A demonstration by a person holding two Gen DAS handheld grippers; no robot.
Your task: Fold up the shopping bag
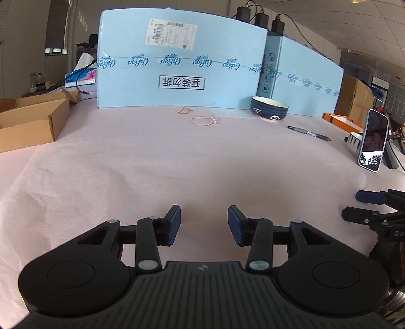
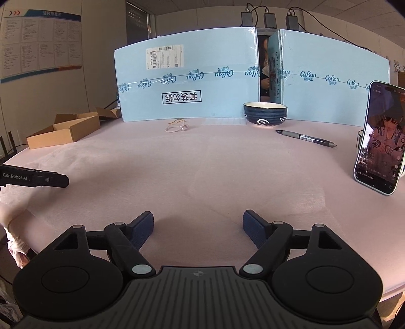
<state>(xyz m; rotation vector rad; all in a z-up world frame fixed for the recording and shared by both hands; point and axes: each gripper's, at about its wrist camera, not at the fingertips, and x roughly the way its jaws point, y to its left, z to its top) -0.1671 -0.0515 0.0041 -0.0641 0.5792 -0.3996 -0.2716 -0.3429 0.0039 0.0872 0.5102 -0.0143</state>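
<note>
Both tools hang low over a table covered in a pink non-woven sheet (image 2: 126, 162). The left gripper (image 1: 203, 217) has its blue pads (image 1: 174, 222) partly apart, with nothing between them but bare pink cloth. The right gripper (image 2: 198, 222) stands wider, its jaws also empty. In the left wrist view the right tool's fingers show at the right edge; in the right wrist view the left tool pokes in from the left edge. We cannot clearly tell the shopping bag (image 2: 253, 177) from the cover. A paler rectangle of the same pink lies flat just ahead and right of the right gripper, and we take that for it; neither tool touches it. At the back stand two light blue cartons (image 1: 177, 63), side by side, with black power adapters (image 1: 260, 17) on top. A dark blue bowl (image 1: 269, 108) sits just before them, with a grey pen (image 1: 308, 132) nearer and to its right. A phone (image 1: 373, 141) is propped upright at the right, screen lit. A rubber band (image 1: 186, 110) and a clear loop (image 1: 202, 120) lie near the left carton. An open cardboard box (image 1: 30, 124) rests at the far left.
</note>
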